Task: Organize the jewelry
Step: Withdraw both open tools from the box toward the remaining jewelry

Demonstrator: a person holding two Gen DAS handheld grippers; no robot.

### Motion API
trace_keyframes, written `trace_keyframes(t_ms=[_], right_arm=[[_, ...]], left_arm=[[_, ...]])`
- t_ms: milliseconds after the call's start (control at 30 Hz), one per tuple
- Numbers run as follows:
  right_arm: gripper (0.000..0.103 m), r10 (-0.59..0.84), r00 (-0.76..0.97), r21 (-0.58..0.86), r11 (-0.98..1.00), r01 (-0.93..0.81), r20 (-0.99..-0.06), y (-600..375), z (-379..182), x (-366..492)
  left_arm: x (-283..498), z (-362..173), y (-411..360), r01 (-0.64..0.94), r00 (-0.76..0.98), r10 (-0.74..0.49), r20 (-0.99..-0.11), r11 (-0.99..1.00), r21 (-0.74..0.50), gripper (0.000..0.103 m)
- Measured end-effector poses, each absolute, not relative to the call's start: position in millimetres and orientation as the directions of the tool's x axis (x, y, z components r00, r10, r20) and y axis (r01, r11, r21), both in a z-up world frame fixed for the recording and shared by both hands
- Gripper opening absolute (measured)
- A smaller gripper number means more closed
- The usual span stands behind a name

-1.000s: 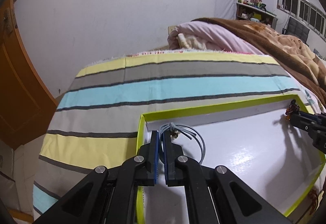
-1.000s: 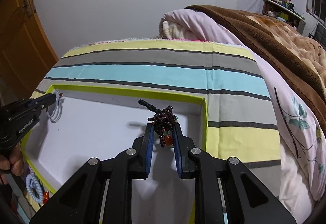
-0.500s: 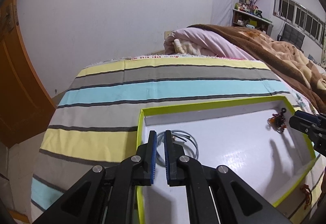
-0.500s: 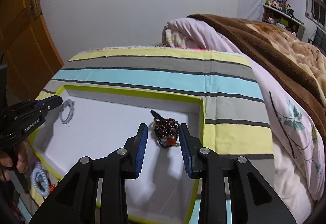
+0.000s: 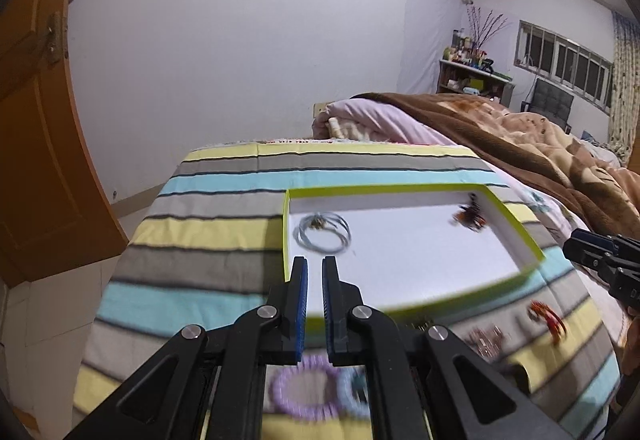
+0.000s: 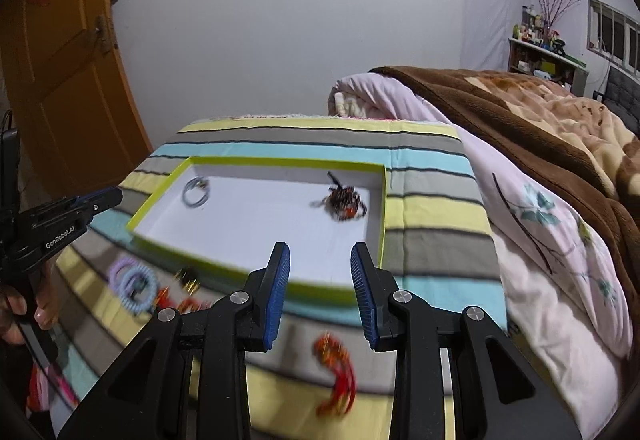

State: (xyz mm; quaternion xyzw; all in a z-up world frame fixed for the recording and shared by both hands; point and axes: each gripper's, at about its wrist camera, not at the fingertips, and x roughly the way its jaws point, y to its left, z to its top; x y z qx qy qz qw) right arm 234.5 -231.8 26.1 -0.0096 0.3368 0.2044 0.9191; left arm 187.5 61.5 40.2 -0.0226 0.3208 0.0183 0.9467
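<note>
A shallow tray with a lime-green rim (image 5: 404, 187) (image 6: 256, 269) and a white floor lies on the striped cloth. A grey-blue cord loop (image 5: 322, 236) (image 6: 196, 192) rests in its far left corner. A dark beaded bracelet (image 5: 470, 218) (image 6: 344, 202) rests in its far right corner. My left gripper (image 5: 315, 264) (image 6: 100, 202) hovers over the tray's near left edge, jaws a narrow slit apart with nothing in them. My right gripper (image 6: 320, 260) (image 5: 592, 256) hangs wide open above the tray's near right edge, holding nothing.
Loose pieces lie on the cloth in front of the tray: a purple coil tie (image 5: 304, 388) (image 6: 120, 268), a light blue coil tie (image 6: 138, 290), a red tasselled piece (image 6: 336, 372) (image 5: 546, 314), and a rose-gold piece (image 5: 486, 338). A brown blanket (image 6: 520, 112) is heaped to the right.
Both grippers let go of their pieces, which now lie in the tray. Both have drawn back toward me and risen, bringing the loose pieces in front of the tray into view.
</note>
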Motion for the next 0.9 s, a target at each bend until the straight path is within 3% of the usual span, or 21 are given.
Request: trace_keyframes(t_ms=[500, 900], right_arm=[[0.033, 0.373, 0.725, 0.093, 0.914, -0.395, -0.579, -240.3, 22.8, 127.7], [0.033, 0.369, 0.723, 0.102, 0.917, -0.386, -0.584, -248.0, 14.2, 104.1]], left_arm=[[68.4, 42.7, 40.1, -0.008, 0.840, -0.034, -0.542, 0.997, -0.074, 0.006], [38.9, 36.3, 34.6, 0.010, 0.834, -0.060, -0.549, 0.996, -0.093, 0.006]])
